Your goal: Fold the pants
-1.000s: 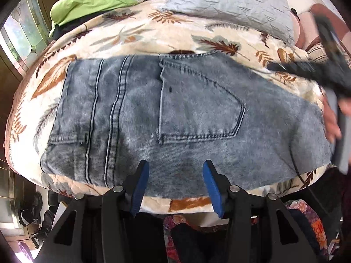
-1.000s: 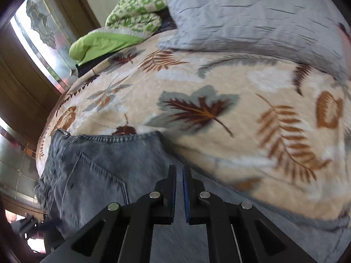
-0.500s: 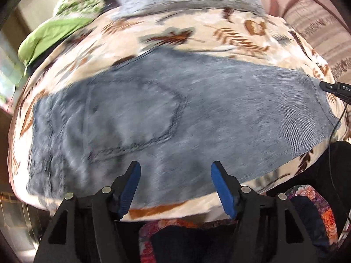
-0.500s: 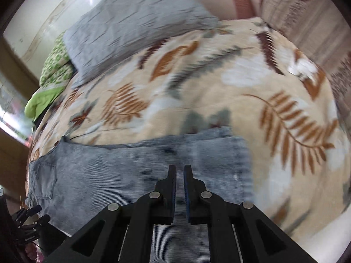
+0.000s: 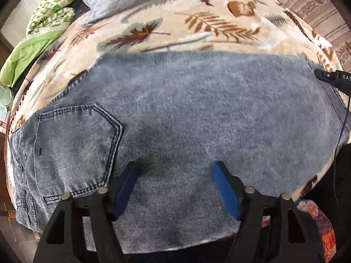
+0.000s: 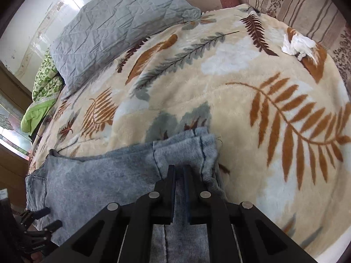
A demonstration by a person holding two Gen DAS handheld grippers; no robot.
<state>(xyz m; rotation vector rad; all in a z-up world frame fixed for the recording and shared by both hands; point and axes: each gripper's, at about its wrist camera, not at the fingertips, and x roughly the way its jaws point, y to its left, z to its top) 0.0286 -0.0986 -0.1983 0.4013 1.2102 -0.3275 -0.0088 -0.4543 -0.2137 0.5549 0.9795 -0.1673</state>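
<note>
While faded blue denim pants lie flat on leaf-print fleece blanket, R gripper pinches hem; lift evenly twd waistband. L gripper jaws spread, hovering over fabric.

Both wrist views low over pants
</note>
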